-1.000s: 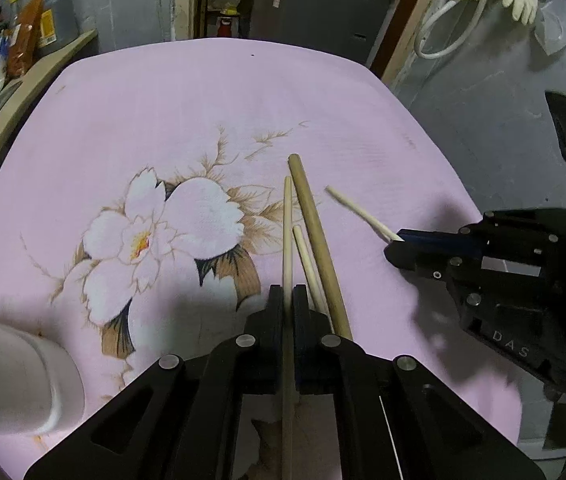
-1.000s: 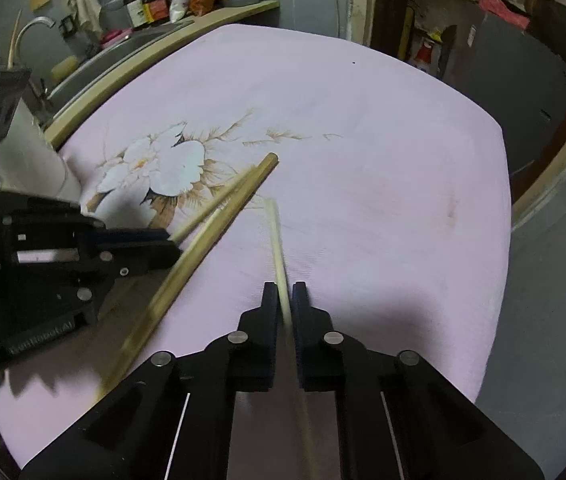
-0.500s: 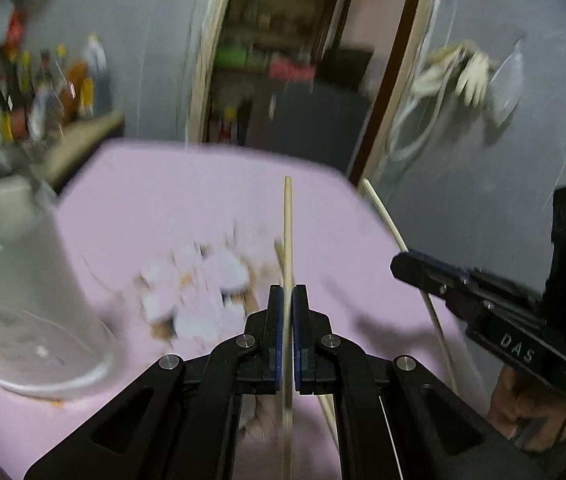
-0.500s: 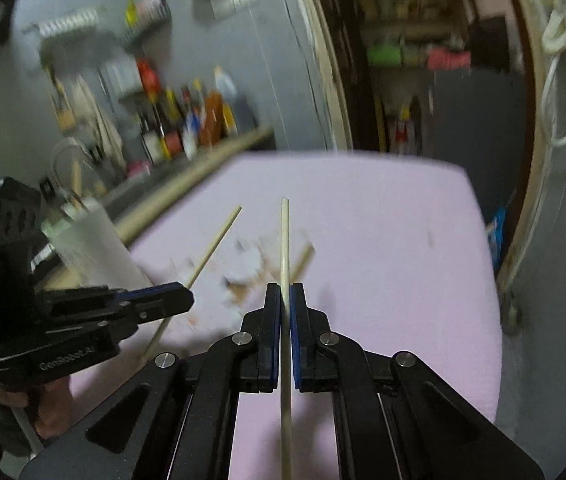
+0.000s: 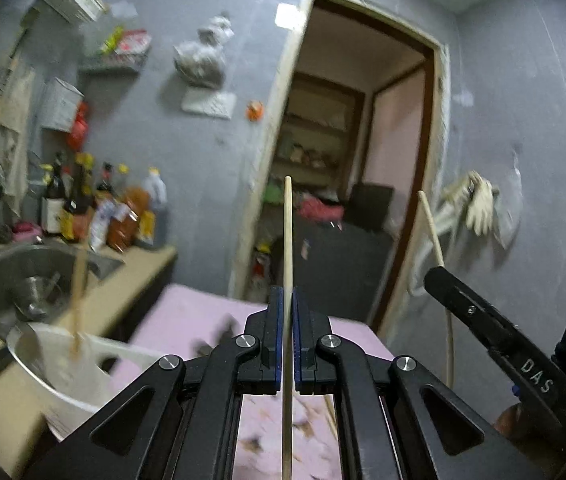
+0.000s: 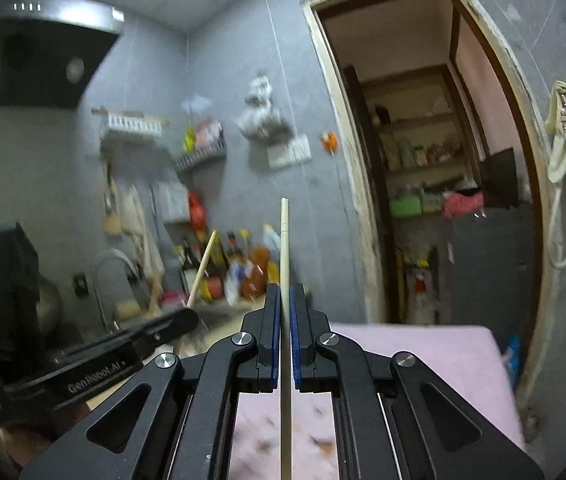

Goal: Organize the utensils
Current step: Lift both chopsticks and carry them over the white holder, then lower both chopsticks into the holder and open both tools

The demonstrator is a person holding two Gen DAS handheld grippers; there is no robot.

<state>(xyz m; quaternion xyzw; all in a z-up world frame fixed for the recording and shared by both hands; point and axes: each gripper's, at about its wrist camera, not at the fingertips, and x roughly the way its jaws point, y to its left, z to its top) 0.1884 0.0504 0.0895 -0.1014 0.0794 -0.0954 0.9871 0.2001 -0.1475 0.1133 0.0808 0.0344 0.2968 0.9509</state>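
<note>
Two chopsticks are aloft, one (image 5: pixel 288 240) clamped in the left gripper (image 5: pixel 286 300), the other (image 6: pixel 284 248) in the right gripper (image 6: pixel 281 298); next, tips go down into the white holder (image 5: pixel 83 364).

Pale matt wooden chopstick (image 5: pixel 288 240) in black plastic tongs (image 5: pixel 288 308) (blue-padded), above pink cloth (image 5: pixel 203 312).

Cup (image 5: pixel 63 376) w/ stick (image 5: pixel 79 292) left of table (image 5: pixel 187 312), sink (image 5: pixel 23 276) behind.

You see two black two-finger grippers (image 5: pixel 288 296), two pale wooden chopsticks (image 5: pixel 287 236), one white plastic holder (image 5: pixel 79 372), one pink floral tablecloth (image 6: pixel 423 356).
</note>
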